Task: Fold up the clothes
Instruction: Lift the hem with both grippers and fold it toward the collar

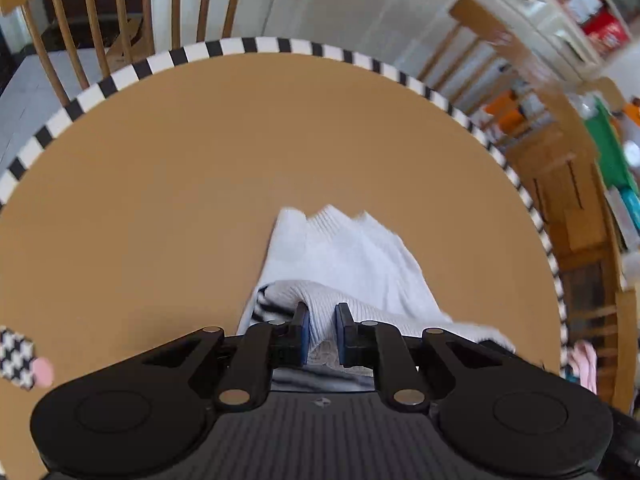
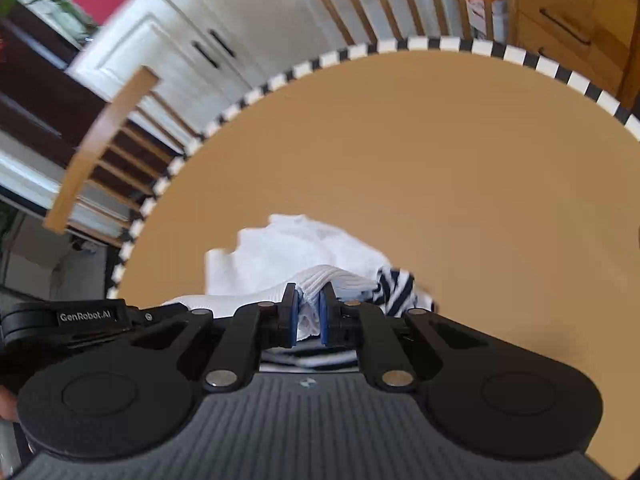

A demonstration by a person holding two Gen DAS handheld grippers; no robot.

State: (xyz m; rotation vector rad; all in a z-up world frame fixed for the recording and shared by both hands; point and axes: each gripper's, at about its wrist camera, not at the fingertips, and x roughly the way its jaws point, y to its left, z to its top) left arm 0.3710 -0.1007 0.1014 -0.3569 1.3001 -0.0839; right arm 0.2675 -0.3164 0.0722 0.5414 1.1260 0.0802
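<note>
Here the white garment (image 1: 344,264) sits pinched in both tools.

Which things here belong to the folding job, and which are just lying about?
Job:
- white garment, pinched by both claws
- left claw
- right claw
- round table

Lying about:
- houndstooth item
- wooden chair

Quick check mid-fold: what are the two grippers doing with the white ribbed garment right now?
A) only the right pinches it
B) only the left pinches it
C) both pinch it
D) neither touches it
C: in each wrist view, white ribbed knit fabric sits clamped between the blue pads of the left gripper and of the right gripper, above the round tan table with its black-and-white checked rim.
</note>
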